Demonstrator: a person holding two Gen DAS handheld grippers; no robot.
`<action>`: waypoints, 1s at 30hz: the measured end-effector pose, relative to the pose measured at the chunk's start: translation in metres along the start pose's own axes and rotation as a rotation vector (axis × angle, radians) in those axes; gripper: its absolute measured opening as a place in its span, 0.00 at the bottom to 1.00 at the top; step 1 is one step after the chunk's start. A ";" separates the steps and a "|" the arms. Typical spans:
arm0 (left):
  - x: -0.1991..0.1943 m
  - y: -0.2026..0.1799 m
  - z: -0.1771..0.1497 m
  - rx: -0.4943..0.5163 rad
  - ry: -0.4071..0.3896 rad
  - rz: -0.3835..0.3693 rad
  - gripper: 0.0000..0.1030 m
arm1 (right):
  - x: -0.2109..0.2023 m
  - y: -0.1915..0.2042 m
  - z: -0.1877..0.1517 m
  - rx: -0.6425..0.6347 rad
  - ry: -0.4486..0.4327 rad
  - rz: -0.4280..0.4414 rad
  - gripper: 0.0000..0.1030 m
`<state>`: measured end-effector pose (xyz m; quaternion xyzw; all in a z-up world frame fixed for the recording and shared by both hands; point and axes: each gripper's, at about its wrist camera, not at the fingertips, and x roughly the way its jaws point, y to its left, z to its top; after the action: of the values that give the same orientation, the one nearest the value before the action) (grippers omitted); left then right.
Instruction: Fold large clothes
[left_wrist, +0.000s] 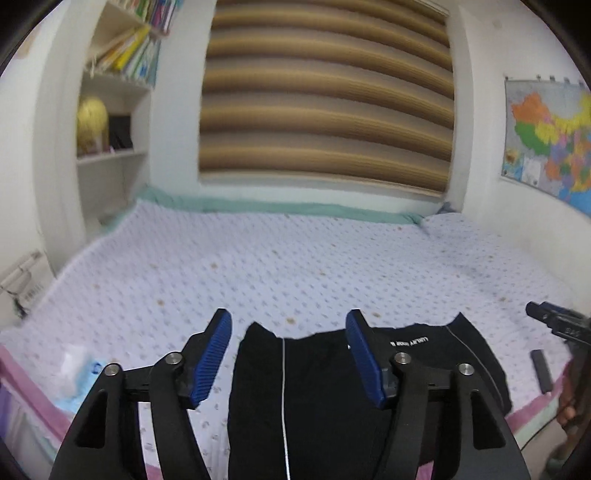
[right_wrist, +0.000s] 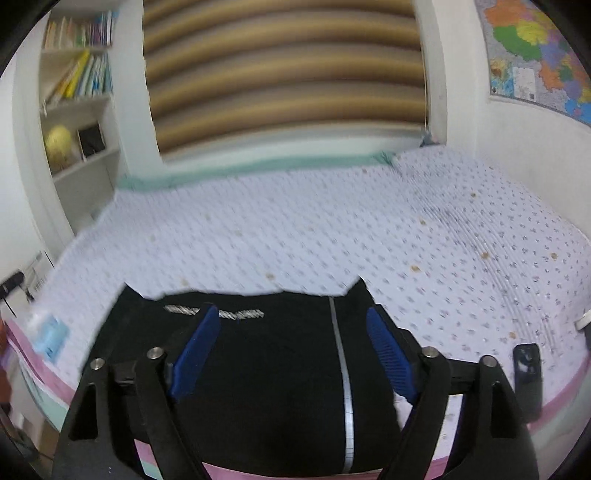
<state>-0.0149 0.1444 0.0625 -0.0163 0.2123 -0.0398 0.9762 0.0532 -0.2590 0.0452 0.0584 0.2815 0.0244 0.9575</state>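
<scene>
Most of the wide bed with its pale dotted quilt (right_wrist: 332, 229) lay bare beyond the black garment with thin silver stripes (right_wrist: 266, 369), which sat at the near edge, partly overhanging, seemingly folded at least once. Both the left gripper (left_wrist: 288, 354) and right gripper (right_wrist: 291, 350) hung above it, jaws wide, holding nothing. A dark phone (right_wrist: 527, 380) lay just right.

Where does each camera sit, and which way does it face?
Left wrist: on the left gripper, facing across the bed toward the striped blind; open blue fingers, right gripper's tip at right edge.
Right wrist: on the right gripper, same heading; open fingers above the black garment.
Shared: garment, bed, blind, bookshelf, wall map.
</scene>
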 end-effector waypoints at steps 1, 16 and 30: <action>-0.002 -0.009 -0.002 0.005 0.003 -0.001 0.68 | -0.005 0.008 0.000 -0.003 -0.010 -0.004 0.83; -0.022 -0.045 -0.053 -0.042 -0.070 0.158 0.68 | -0.017 0.080 -0.040 -0.080 -0.033 0.027 0.85; -0.010 -0.055 -0.077 -0.022 -0.002 0.131 0.68 | 0.009 0.107 -0.071 -0.133 0.065 0.045 0.85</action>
<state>-0.0601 0.0889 -0.0001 -0.0129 0.2122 0.0265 0.9768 0.0204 -0.1452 -0.0052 0.0002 0.3086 0.0662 0.9489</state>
